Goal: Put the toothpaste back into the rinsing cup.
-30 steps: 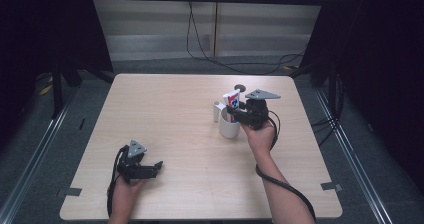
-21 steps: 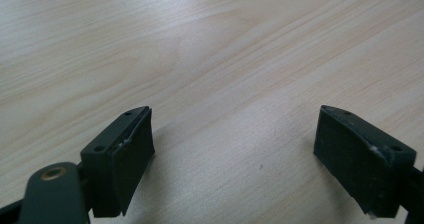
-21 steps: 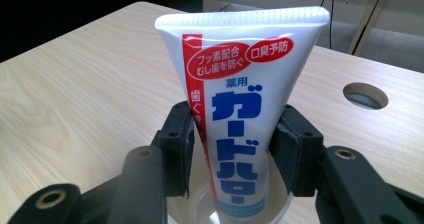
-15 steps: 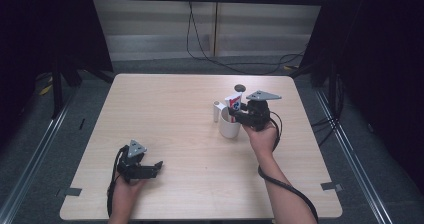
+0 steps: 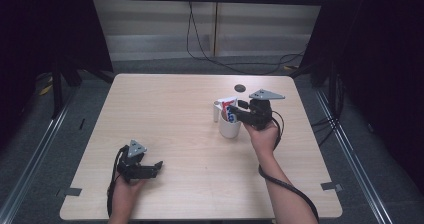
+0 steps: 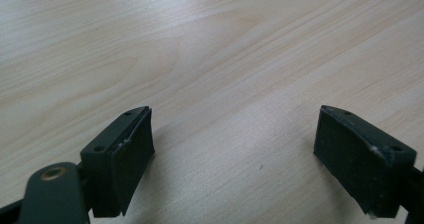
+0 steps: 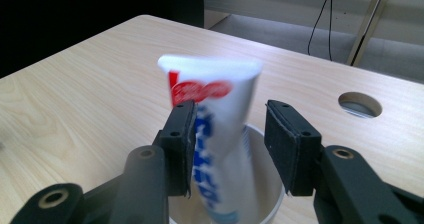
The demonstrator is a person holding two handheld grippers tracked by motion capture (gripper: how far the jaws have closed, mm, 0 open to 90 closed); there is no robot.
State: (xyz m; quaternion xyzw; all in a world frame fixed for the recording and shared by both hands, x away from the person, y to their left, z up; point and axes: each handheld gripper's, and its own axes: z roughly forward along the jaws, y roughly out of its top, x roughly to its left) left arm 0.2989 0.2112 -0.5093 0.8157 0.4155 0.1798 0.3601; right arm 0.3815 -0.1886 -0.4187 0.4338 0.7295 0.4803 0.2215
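Over at the right side of the table [image 5: 165, 109], the toothpaste tube [image 7: 212, 134] was seen standing tilted in the white cup [image 5: 229, 127], its wide crimped end up. The right gripper [image 7: 227, 141] was held level around it, jaws partly spread: the left pad touched the tube, while a gap was left at the other pad, so no real pinch. Near the front left corner, the left gripper [image 6: 235, 159] was parked low over bare wood, jaws spread wide with nothing between them.

White cup [image 5: 229, 128] on wooden table [image 5: 165, 114]
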